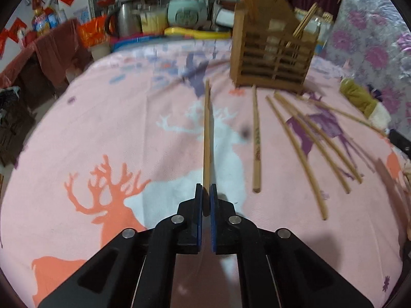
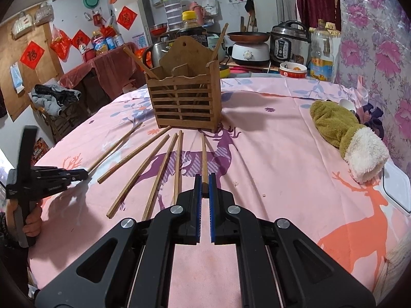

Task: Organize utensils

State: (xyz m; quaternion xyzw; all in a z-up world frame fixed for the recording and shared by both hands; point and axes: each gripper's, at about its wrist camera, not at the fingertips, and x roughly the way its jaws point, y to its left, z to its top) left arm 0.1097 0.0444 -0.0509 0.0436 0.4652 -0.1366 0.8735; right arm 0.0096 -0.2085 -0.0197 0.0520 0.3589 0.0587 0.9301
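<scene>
Chopstick (image 1: 207, 133) pinched in left claw (image 1: 206, 192); right claw (image 2: 204, 182) pinching another chopstick (image 2: 204, 159)

The butt of the chopstick (image 1: 207, 138) I grip on my left vanishes between the blue pads (image 1: 198, 215); the wooden holder (image 1: 272, 48) at the cloth's far edge is smeared with motion blur, its top cut by the frame; on my right, the other chopstick's (image 2: 204, 159) near end hides between my fingers (image 2: 197, 205); the white container (image 2: 397, 188) at the right edge is cropped.

Even indoor light, left view motion-blurred
</scene>
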